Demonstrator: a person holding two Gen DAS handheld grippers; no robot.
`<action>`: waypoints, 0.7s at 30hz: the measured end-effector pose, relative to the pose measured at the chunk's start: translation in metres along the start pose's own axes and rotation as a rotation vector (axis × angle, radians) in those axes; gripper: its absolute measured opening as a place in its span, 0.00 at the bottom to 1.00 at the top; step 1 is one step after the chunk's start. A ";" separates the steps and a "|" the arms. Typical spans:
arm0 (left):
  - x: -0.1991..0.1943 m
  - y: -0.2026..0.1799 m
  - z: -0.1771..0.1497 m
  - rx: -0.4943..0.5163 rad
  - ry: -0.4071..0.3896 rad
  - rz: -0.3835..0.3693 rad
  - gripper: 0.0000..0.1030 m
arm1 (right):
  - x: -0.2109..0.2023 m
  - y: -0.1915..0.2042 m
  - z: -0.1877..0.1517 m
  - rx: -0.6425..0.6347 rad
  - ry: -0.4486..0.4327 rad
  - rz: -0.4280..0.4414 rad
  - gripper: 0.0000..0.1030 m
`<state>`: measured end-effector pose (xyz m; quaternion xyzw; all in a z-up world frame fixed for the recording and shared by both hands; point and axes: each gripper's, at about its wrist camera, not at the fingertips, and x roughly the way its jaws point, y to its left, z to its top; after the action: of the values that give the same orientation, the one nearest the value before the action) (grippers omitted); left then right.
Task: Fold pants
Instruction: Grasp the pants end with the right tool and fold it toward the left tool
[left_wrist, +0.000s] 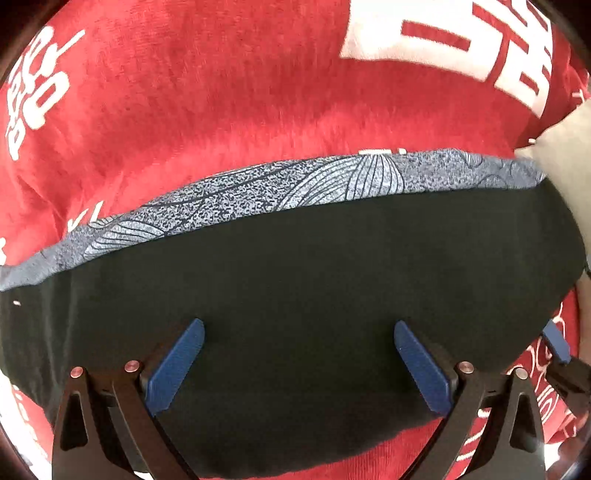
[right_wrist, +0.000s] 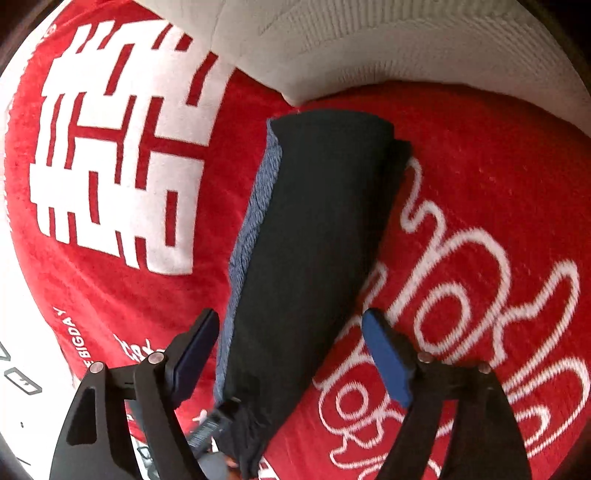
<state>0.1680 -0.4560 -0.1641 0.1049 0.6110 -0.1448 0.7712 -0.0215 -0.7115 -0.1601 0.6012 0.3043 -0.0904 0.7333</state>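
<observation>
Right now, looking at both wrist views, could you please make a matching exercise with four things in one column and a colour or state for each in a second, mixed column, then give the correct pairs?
Column 1
1. pants
2. blanket
3. left gripper
4. pillow

Column 2
A. red with white lettering
B. black outside, blue patterned inside, folded into a long strip
C. off-white, at the far edge of the red cloth
D. fingers wide open above the dark cloth

Pairs: 1-B, 2-A, 3-D, 4-C
</observation>
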 end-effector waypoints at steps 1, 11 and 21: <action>0.000 0.001 -0.001 0.003 -0.003 0.000 1.00 | 0.002 0.001 0.003 -0.002 -0.006 0.006 0.80; -0.001 -0.004 -0.008 0.014 -0.005 0.008 0.96 | 0.022 0.020 0.017 -0.073 0.019 -0.176 0.16; -0.006 -0.020 -0.012 0.071 -0.074 -0.063 0.78 | 0.001 0.109 -0.015 -0.512 -0.021 -0.285 0.13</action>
<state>0.1485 -0.4699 -0.1606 0.1077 0.5796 -0.1943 0.7840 0.0285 -0.6693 -0.0720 0.3467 0.3910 -0.1189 0.8443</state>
